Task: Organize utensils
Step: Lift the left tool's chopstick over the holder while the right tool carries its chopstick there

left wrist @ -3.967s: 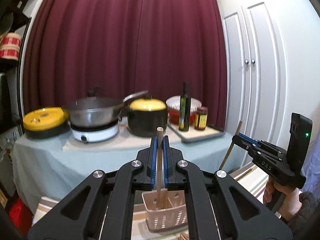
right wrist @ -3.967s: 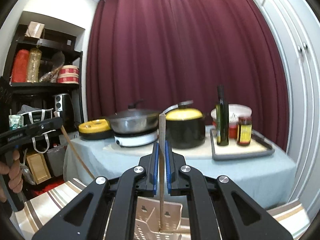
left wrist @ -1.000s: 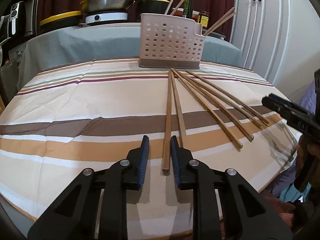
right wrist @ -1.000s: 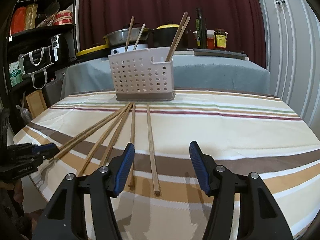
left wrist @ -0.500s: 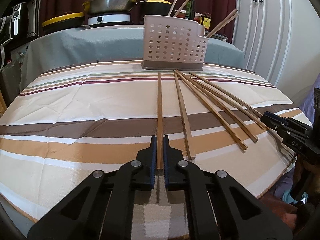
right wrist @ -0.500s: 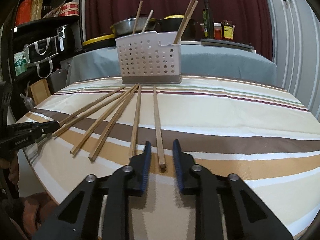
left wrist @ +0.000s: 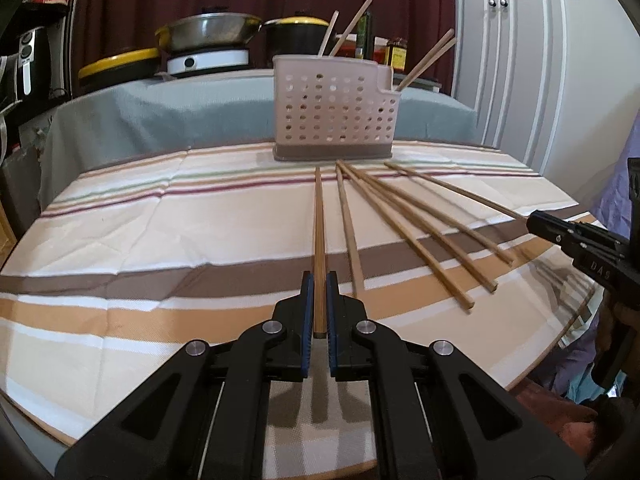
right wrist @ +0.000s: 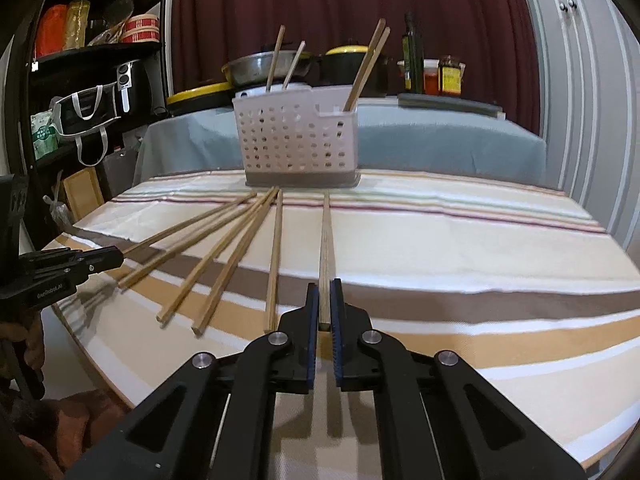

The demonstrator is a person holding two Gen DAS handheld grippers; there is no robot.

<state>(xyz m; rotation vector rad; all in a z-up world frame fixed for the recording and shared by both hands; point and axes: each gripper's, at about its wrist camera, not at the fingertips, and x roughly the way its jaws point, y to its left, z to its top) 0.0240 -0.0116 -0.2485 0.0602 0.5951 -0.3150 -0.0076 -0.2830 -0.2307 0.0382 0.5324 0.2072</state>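
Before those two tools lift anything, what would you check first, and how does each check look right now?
1. Left fingers closed on the left chopstick: ok.
2. Right fingers closed on the right chopstick: ok.
3. Left chopstick lies apart from the nearest loose chopstick: ok.
4. Basket stands upright on the striped cloth: ok.
5. Free room inside the basket: cannot tell, its inside is hidden.

Lower ends of upright chopsticks (right wrist: 366,62) hidden inside perforated holder (right wrist: 296,140). Jar labels (right wrist: 451,76) behind holder too small to read. Hand (right wrist: 28,344) left of holder cut off by edge.
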